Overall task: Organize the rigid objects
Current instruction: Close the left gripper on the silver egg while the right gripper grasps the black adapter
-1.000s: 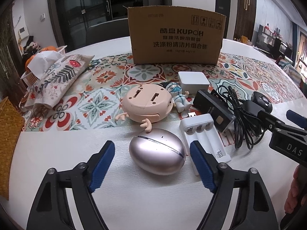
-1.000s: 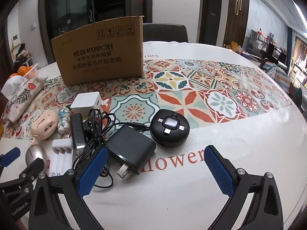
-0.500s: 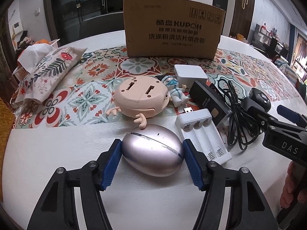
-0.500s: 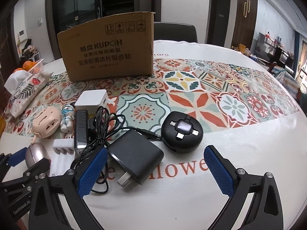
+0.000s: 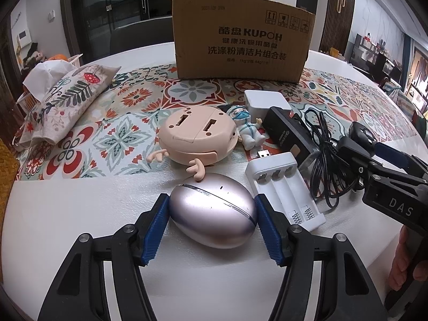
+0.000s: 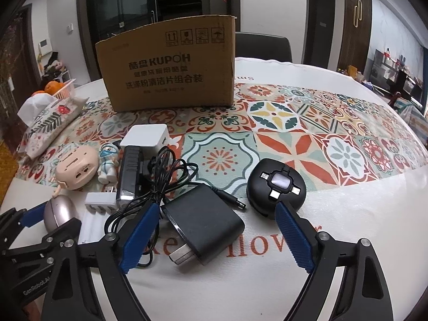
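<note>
Left gripper (image 5: 212, 211) has closed since 1 s ago — now pinching the silver egg (image 5: 212, 211) — while right gripper (image 6: 214, 230) stays spread.

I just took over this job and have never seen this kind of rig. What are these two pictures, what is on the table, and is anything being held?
There is no robot arm here: a person holds a two-finger tool in each hand, and each tool carries a wide-angle camera looking forward along its blue-padded jaws.

In the left wrist view, the left gripper has its jaws closed against both sides of the silver egg-shaped case, which rests on the table.

In the right wrist view, the right gripper is open, its jaws on either side of the black power adapter, holding nothing.

Also on the table: a white battery charger, a pink toy, a small figurine, a round black cable hub and a cardboard box at the back.
</note>
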`<state>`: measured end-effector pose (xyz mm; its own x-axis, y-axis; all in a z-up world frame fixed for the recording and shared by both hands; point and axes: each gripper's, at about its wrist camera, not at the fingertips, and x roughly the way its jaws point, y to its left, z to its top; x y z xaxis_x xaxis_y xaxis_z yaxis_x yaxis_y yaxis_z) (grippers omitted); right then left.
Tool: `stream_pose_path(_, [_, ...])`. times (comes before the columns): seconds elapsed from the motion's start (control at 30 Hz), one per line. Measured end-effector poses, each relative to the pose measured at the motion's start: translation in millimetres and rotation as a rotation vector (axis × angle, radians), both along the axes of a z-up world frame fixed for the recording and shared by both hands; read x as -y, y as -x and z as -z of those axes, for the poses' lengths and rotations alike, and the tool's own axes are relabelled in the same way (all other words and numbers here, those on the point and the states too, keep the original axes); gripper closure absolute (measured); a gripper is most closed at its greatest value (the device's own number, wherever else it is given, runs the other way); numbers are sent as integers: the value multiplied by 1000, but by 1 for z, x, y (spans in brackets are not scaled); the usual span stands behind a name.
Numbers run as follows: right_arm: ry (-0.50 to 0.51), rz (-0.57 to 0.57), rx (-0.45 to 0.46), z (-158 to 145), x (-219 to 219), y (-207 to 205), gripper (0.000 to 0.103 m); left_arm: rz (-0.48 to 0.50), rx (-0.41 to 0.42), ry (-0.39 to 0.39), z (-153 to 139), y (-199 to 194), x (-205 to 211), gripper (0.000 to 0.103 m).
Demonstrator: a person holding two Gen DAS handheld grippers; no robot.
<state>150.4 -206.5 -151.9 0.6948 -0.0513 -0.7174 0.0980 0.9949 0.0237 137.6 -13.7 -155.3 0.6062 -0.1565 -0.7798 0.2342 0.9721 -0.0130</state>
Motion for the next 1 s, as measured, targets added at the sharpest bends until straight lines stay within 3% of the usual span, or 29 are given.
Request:
stream_pose_path(0.3, [-51,-60,-1,1,-5,-1,39,1,7,5,0,1,-1,40])
stream_pose_path(1.0, [-43,-90,20,-12,-10,19,58,14,78,0,-23,22,2,40])
